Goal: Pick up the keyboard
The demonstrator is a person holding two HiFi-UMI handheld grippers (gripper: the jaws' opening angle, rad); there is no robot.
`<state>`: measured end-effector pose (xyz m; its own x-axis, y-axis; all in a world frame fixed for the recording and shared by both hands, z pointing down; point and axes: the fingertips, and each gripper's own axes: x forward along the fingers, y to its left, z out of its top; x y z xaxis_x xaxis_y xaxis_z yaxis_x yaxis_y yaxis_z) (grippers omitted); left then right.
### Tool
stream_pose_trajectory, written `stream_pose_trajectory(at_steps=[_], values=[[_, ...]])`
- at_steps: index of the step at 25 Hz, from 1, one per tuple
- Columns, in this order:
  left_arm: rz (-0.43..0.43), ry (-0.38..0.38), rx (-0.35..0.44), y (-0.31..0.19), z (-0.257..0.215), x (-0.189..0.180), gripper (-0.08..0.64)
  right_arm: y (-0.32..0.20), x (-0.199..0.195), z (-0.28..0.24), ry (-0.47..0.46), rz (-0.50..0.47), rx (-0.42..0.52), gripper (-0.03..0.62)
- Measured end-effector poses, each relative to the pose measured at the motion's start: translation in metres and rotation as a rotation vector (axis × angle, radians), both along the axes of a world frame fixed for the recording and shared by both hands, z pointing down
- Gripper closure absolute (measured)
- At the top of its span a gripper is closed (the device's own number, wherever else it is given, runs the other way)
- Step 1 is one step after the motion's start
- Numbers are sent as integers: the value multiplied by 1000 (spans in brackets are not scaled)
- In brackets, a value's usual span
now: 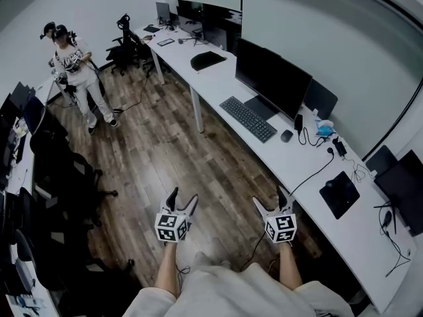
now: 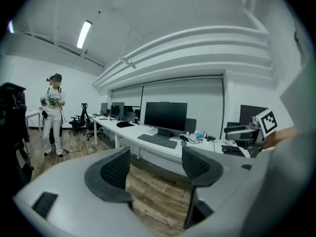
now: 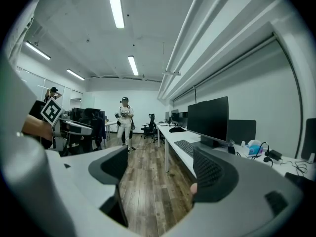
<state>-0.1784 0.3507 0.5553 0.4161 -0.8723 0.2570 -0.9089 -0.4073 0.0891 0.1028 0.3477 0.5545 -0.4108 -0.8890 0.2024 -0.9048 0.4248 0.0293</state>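
Observation:
The black keyboard (image 1: 248, 119) lies on the long white desk (image 1: 297, 170) in front of a dark monitor (image 1: 272, 78), with a black mouse (image 1: 286, 135) to its right. Both grippers hang over the wooden floor, well short of the desk. My left gripper (image 1: 182, 202) stands open and empty, as does my right gripper (image 1: 271, 202). In the left gripper view the keyboard (image 2: 157, 140) shows far beyond the open left gripper (image 2: 155, 169). The right gripper view has the keyboard (image 3: 186, 147) just past the right pad of the open right gripper (image 3: 160, 169).
A person (image 1: 79, 78) with a headset stands on the floor at the far left. Black office chairs (image 1: 59, 170) line the left side. The desk also carries a black mouse pad (image 1: 339, 193), cables (image 1: 317, 170), a second screen (image 1: 403, 187) and a dark bag (image 1: 207, 60).

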Motion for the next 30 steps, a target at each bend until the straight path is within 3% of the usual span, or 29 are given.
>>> stream_pose_trajectory(at_steps=[14,30], values=[[15,-8,-23,-57,20,1,252,-52,1,19,6,11,-27,186],[52,17,-33,-242,23,-42,252,-228,-47,10,45,36,-35,186]])
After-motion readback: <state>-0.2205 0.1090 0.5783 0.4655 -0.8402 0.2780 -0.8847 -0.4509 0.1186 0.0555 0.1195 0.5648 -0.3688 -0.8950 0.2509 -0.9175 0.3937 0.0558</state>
